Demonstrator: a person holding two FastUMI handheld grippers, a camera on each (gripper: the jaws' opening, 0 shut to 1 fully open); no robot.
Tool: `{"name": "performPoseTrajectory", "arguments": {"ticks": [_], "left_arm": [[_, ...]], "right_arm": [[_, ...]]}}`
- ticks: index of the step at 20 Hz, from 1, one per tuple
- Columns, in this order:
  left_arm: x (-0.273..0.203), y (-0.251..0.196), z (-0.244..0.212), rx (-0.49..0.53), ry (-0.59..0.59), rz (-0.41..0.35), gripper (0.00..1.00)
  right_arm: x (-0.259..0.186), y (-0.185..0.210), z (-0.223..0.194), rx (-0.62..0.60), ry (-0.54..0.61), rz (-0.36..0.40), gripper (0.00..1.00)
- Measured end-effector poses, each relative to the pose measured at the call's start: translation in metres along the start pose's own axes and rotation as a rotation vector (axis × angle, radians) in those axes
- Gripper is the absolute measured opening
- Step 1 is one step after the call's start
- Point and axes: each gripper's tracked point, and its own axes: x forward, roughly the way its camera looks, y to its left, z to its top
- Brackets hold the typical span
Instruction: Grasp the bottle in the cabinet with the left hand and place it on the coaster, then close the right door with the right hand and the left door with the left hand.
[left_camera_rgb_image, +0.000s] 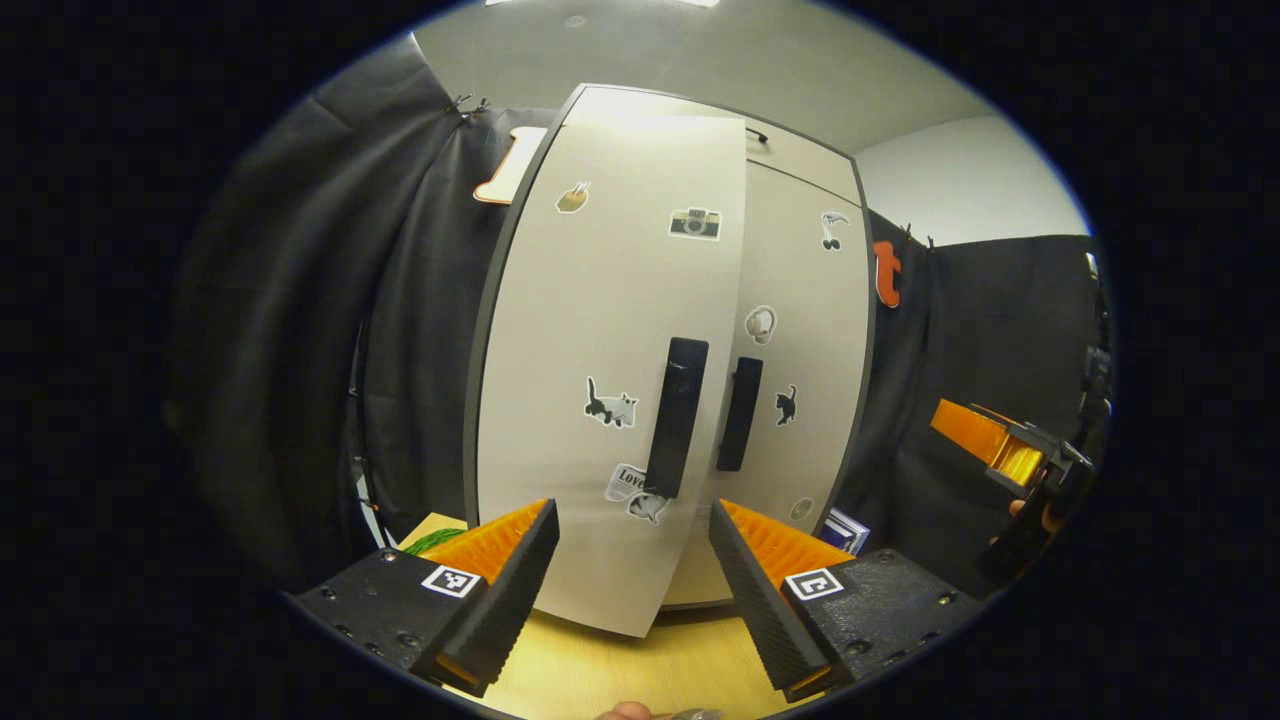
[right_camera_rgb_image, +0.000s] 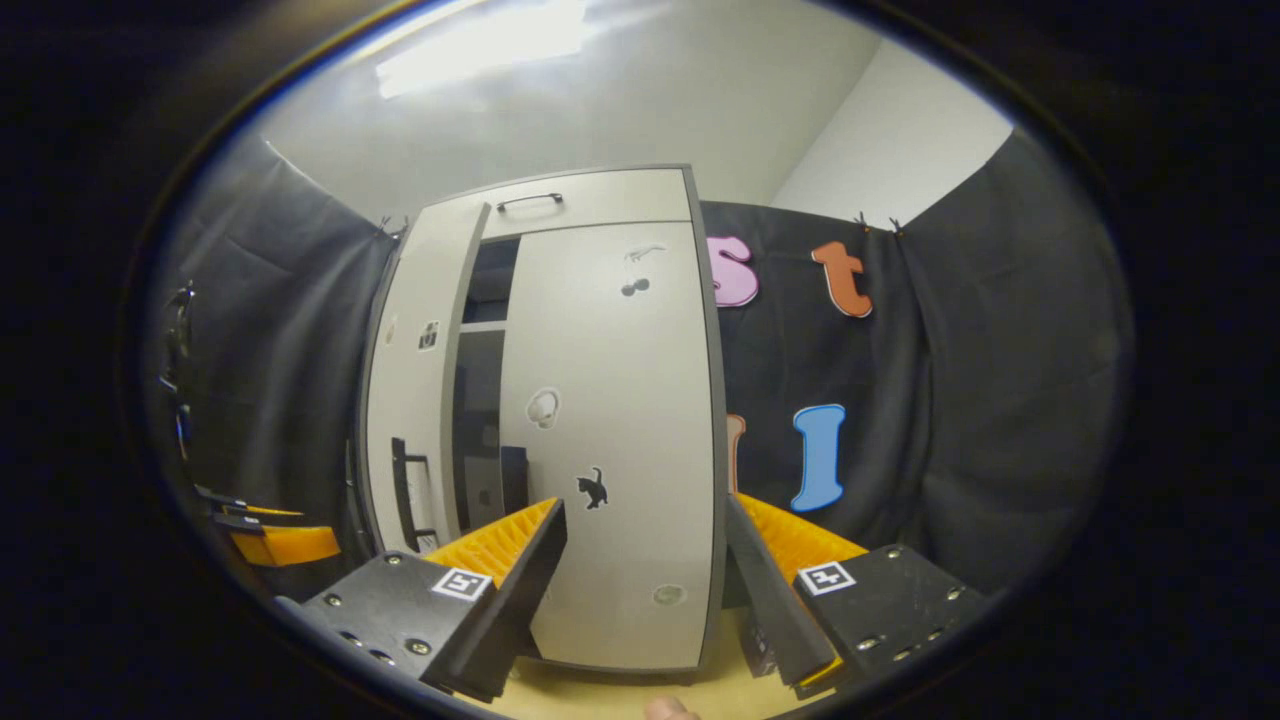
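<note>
The pale cabinet (left_camera_rgb_image: 790, 170) stands on the table just ahead. Its right door (left_camera_rgb_image: 800, 400) lies flush shut, with its dark handle (left_camera_rgb_image: 740, 413) upright. The left door (left_camera_rgb_image: 600, 380) hangs ajar, swung out toward me, and its dark handle (left_camera_rgb_image: 676, 415) sits just above my left gripper (left_camera_rgb_image: 630, 520). That gripper is open and holds nothing, with the door's lower edge in front of the gap. In the right gripper view the right door (right_camera_rgb_image: 610, 440) is closed and the left door (right_camera_rgb_image: 415, 390) leaves a dark gap. My right gripper (right_camera_rgb_image: 645, 510) is open and empty before the right door.
The cabinet rests on a yellow wooden table (left_camera_rgb_image: 620, 670). A green item (left_camera_rgb_image: 430, 540) lies at the cabinet's left foot and a small blue-white box (left_camera_rgb_image: 848, 530) at its right. The right gripper (left_camera_rgb_image: 1040, 465) hovers at the far right, and the left gripper (right_camera_rgb_image: 265, 540) at the far left.
</note>
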Motion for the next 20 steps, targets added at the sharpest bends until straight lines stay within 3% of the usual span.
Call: {"name": "performPoseTrajectory", "arguments": {"ticks": [2, 5, 11, 15, 20], "left_arm": [[-0.001, -0.002, 0.010, 0.007, -0.020, 0.006, 0.95], [-0.003, -0.003, 0.029, 0.038, -0.056, 0.023, 0.95], [-0.009, -0.013, 0.072, 0.136, -0.146, 0.085, 0.95], [-0.007, -0.029, 0.079, 0.119, -0.173, 0.086, 0.95], [-0.001, -0.037, 0.073, 0.082, -0.161, 0.083, 0.96]], "right_arm": [[0.000, 0.000, 0.000, 0.003, 0.001, 0.000, 0.99], [0.000, 0.000, 0.002, 0.006, -0.013, -0.008, 0.93], [0.001, -0.001, 0.002, 0.009, -0.024, -0.024, 0.93], [0.001, -0.002, 0.002, -0.001, -0.030, -0.031, 0.99], [0.002, -0.003, 0.003, -0.009, -0.035, -0.038, 0.96]]}}
